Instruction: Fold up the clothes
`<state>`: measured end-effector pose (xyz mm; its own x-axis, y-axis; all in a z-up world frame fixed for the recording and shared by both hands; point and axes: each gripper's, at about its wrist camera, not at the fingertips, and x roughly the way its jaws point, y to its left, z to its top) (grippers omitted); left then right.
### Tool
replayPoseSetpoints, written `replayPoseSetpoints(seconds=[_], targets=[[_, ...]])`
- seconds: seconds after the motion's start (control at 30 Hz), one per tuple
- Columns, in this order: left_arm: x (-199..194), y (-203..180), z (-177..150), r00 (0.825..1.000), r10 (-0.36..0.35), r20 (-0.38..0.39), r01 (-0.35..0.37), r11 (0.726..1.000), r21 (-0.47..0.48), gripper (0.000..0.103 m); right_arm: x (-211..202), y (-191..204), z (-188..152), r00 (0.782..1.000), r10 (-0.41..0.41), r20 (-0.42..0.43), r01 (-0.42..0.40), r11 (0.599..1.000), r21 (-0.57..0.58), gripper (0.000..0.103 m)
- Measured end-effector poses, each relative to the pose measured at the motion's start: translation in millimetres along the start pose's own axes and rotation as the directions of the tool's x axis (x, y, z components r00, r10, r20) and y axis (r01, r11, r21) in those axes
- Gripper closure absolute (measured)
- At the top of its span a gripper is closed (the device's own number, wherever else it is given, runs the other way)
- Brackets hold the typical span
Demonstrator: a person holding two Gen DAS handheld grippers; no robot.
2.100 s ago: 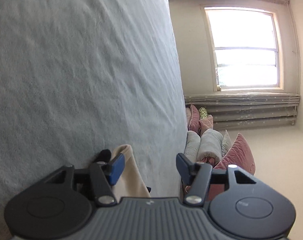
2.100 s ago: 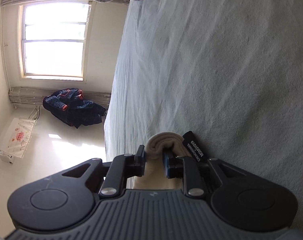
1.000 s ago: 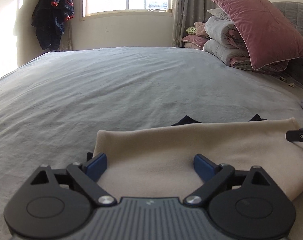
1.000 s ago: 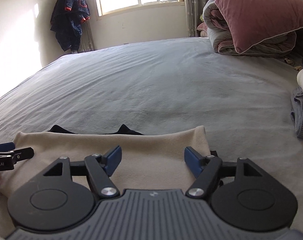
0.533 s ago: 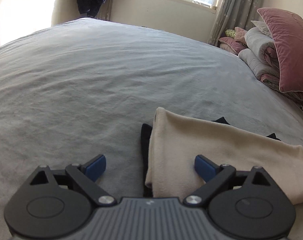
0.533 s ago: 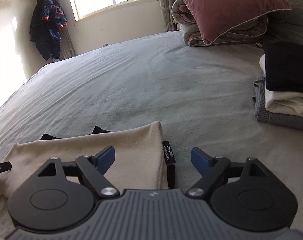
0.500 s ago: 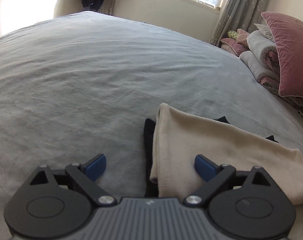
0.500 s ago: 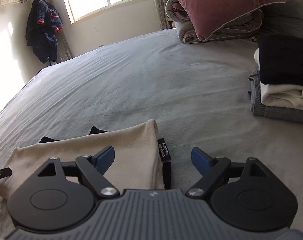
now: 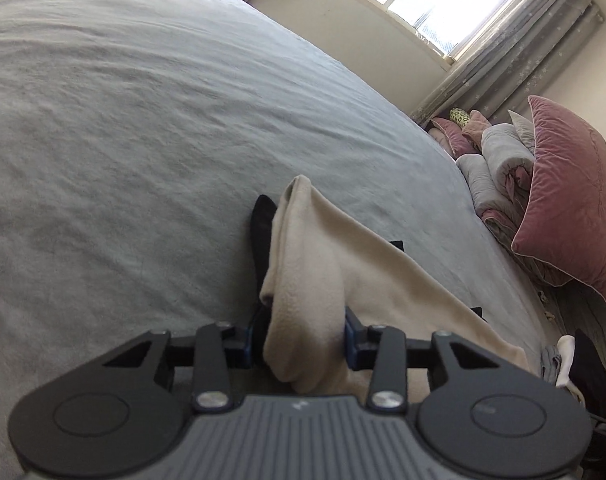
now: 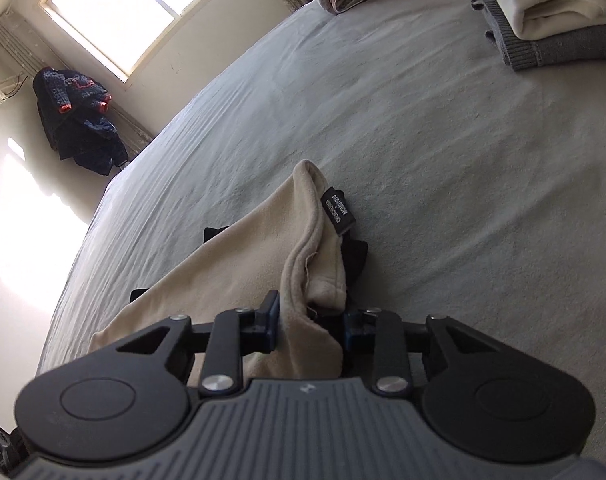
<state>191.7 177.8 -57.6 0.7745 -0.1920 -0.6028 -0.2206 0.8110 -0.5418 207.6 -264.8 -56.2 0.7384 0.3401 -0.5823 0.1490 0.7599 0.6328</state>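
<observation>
since half a second ago: both tools rolled, views now tilted; jaws of both just closing, fabric between them at each end.

left gripper [image 9: 305,336]: narrowed, blue pads pressed on a bunched end of the beige garment [image 9: 367,280], holding it. fold of fabric raised between the fingers [image 9: 353,338], rest trailing away to the right across the bed [image 9: 123,128]. black garment [image 9: 261,224] showing just beside and under the beige edge, black corners poking out along its far side.

right gripper [image 10: 309,322]: narrowed likewise, gripping the opposite bunched end of the beige garment [image 10: 239,264]. black label [image 10: 338,210] with white lettering at the raised tip of that end; lettering too small to read. black garment [image 10: 355,258] underneath, touching the beige piece.

garment position: on the grey bed cover, near the edge closest to both tools, stretched between the two grips.

elsewhere: stack of folded clothes [image 10: 551,12] near the right edge of the bed, well apart from the beige piece, dark item on top, cream below, grey at the bottom. pink pillow [image 9: 571,196] on rolled grey bedding at the head end. window [image 10: 115,12] bright, curtain [image 9: 515,56] beside it. dark jacket [image 10: 77,116] hanging in the room corner beyond the far corner of the bed.
</observation>
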Motion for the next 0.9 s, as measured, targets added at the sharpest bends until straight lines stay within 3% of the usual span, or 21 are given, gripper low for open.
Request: replayPoseSetpoints(seconds=[0.2, 0.4, 0.67, 0.9], targets=[[-21, -12, 2, 0.999, 0.032, -0.014, -0.032, 0.999, -0.035, 0.067, -30, 11, 3, 1.000, 0.009, 0.018, -0.010, 1.000, 0.016, 0.078], [-60, -12, -18, 0.996, 0.048, -0.073, -0.047, 0.999, 0.019, 0.067, -68, 17, -10, 0.998, -0.036, -0.044, 0.035, 0.999, -0.010, 0.078], [-122, 5, -66, 0.987, 0.049, -0.154, -0.038, 0.997, 0.073, 0.066, -138, 5, -67, 0.991, -0.084, -0.105, 0.078, 0.995, -0.056, 0.078], [-148, 25, -102, 0.991, 0.019, -0.129, 0.001, 0.988, 0.154, 0.061, -166, -14, -104, 0.990, -0.099, -0.102, 0.086, 0.988, -0.124, 0.077]])
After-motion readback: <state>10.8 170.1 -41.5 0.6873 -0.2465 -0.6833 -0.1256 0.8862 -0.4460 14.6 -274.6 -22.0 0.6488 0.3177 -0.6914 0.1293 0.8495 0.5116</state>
